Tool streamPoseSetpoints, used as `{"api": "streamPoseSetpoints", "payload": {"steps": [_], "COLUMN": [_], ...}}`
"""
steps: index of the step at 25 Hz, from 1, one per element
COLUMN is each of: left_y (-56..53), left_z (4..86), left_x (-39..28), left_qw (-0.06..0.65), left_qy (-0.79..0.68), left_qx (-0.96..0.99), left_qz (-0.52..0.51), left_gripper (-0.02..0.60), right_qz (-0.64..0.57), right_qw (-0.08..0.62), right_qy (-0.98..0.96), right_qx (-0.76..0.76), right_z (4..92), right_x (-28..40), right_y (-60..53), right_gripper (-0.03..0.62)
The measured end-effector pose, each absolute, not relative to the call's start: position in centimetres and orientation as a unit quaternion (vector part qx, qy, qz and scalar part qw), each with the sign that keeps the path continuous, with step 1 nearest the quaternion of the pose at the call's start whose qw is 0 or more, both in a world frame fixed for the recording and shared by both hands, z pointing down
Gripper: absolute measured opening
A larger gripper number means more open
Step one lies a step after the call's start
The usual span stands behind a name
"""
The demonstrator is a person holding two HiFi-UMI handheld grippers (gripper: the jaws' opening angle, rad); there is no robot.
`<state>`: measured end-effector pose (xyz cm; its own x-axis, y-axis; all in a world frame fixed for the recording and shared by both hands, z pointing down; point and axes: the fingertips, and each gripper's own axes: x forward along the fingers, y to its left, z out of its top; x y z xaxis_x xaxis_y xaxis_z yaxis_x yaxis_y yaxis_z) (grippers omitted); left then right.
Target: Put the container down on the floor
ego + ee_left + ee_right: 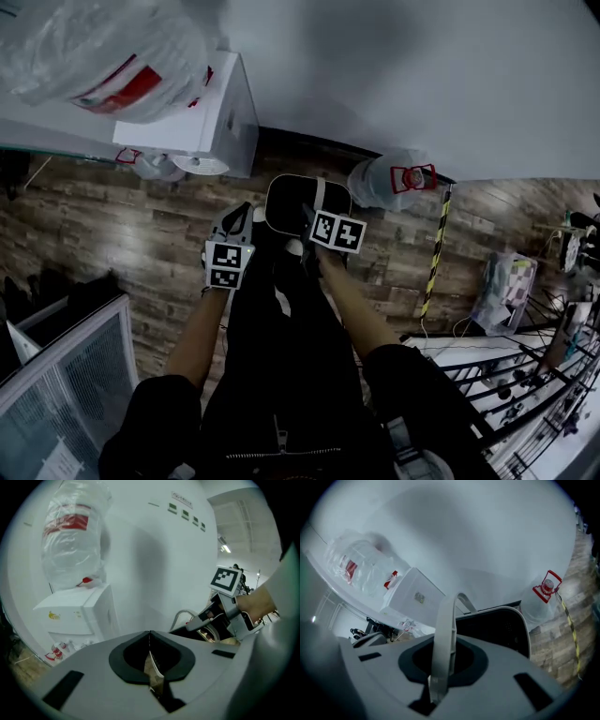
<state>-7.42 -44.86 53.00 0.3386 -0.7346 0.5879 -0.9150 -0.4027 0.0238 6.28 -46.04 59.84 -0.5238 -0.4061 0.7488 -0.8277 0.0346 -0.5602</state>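
Two entries | right gripper [444, 643] clamped on container [499, 630] handle [446, 613] | left gripper [150, 640] closed

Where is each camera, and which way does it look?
Head view: on the person's head, looking down at the floor; arms, legs, left gripper and right gripper show.
Left gripper view: on the left gripper, facing the water dispenser past closed jaws; the right hand shows.
Right gripper view: on the right gripper, facing the wall, jaws clamped on the handle of the container; no body shows.
Both gripper views show the water dispenser.
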Motion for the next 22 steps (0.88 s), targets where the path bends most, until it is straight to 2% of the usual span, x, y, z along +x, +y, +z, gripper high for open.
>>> {"api": "streamPoseSetpoints", "payload": {"steps": [4,15,22], "left_y": [-47.6,-54.9,-56.2], "left_z": [57.6,74.7,82.8], "left_x": [-7.2,-9.8,-11.2], "left_qw": [0.204,0.203,0.205], "left_qy": [-0.508,-0.497,-0.495], "left_qx": [0.799,0.803,0.806], "left_qz": [0.249,0.258,0.251], "left_gripper": [0.015,0.015,0.015], "right_qz": [0.533,0.574,0.578], "right_qw": [0.199,0.172,0.18], "right_qy": [-0.684,-0.65,-0.647], "right_qx": [0.457,0.468,0.464], "right_z": [64.5,84.0,95.6], "right_x": [5.7,1.9,-1.8], "right_y": [-50.2,-60.3,-65.0], "right_gripper": [0.032,0.032,0.032]}}
